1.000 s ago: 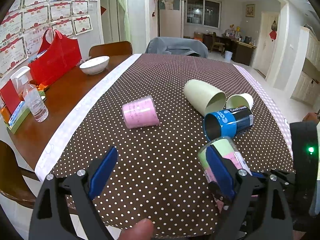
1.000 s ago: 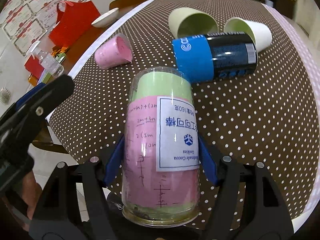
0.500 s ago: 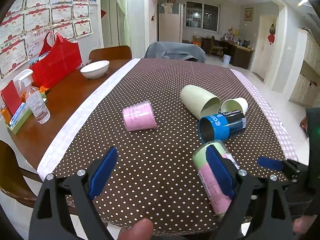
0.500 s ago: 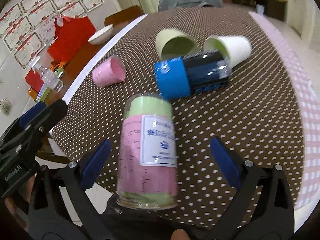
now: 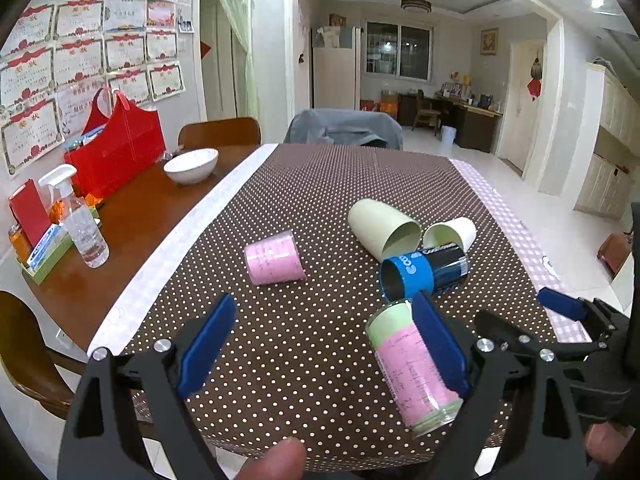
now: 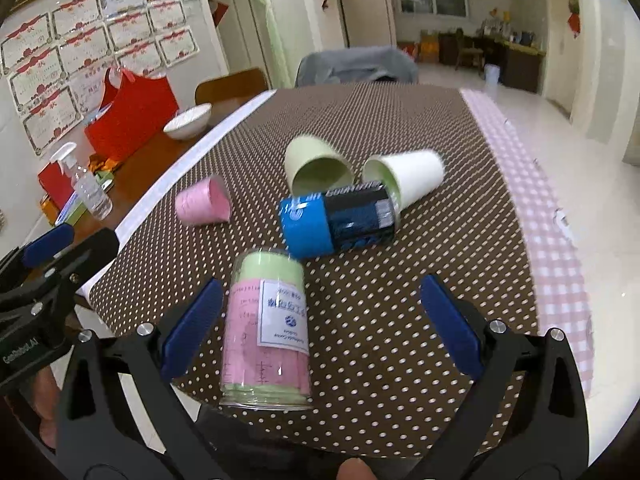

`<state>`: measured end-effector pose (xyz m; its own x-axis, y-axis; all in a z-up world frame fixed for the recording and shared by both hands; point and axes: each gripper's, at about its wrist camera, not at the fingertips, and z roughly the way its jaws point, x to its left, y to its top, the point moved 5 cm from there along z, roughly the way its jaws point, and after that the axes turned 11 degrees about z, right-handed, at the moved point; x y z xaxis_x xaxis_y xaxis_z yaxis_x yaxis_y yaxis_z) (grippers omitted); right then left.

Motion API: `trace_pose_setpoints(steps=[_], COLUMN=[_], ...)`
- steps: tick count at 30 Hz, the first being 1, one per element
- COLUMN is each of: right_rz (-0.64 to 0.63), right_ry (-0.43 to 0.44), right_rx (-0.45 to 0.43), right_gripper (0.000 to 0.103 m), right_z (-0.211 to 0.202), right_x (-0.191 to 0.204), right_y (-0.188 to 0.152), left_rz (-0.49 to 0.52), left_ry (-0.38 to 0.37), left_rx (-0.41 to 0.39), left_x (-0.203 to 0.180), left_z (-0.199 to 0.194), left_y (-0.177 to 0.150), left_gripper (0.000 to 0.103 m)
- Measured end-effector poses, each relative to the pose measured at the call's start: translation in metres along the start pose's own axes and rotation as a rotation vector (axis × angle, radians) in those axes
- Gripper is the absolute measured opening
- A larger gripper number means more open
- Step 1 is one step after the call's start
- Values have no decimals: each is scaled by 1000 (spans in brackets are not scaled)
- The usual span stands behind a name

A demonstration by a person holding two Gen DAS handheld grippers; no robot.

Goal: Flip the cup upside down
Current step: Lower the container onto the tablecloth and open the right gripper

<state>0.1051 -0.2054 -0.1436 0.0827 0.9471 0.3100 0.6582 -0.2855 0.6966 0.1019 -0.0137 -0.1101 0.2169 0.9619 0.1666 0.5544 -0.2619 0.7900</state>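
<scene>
Blue pads of the right gripper (image 6: 320, 320) are wide apart and hold nothing; the clear cup (image 6: 267, 330) with pink and green paper stands between them, mouth down, near the front edge of the dotted cloth (image 6: 400, 280). The left gripper (image 5: 320, 344) is also open and empty. Beyond lie 4 cups on their sides: blue (image 6: 340, 220), white (image 6: 408, 178), green (image 6: 316, 164), pink (image 6: 202, 203). Further left, the wood table (image 5: 132, 216) has a bowl (image 5: 191, 165), a red bag (image 5: 116, 152) and a spray bottle (image 5: 82, 226). 1.0 s ago the right pads were clamped on this cup; now they have released it.
</scene>
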Motion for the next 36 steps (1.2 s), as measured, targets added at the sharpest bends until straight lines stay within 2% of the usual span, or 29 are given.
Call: trace_pose_setpoints(steps=[7, 22, 29, 36], right_rz=[-7, 11, 18, 39], right_ry=[-47, -38, -56, -63], right_rx=[-90, -214, -211, -179], right_gripper=[97, 97, 97, 97], right_z=[-25, -61, -62, -49], right_x=[-10, -15, -24, -38], right_y=[12, 23, 25, 25], left_rz=[4, -3, -4, -18], left_ry=[-25, -22, -45, -107], left_rx=[-11, -16, 29, 115], left_x=[-8, -16, -27, -39], left_z=[-10, -22, -15, 4], left_y=[2, 0, -6, -16], left_gripper=[88, 88, 88, 88])
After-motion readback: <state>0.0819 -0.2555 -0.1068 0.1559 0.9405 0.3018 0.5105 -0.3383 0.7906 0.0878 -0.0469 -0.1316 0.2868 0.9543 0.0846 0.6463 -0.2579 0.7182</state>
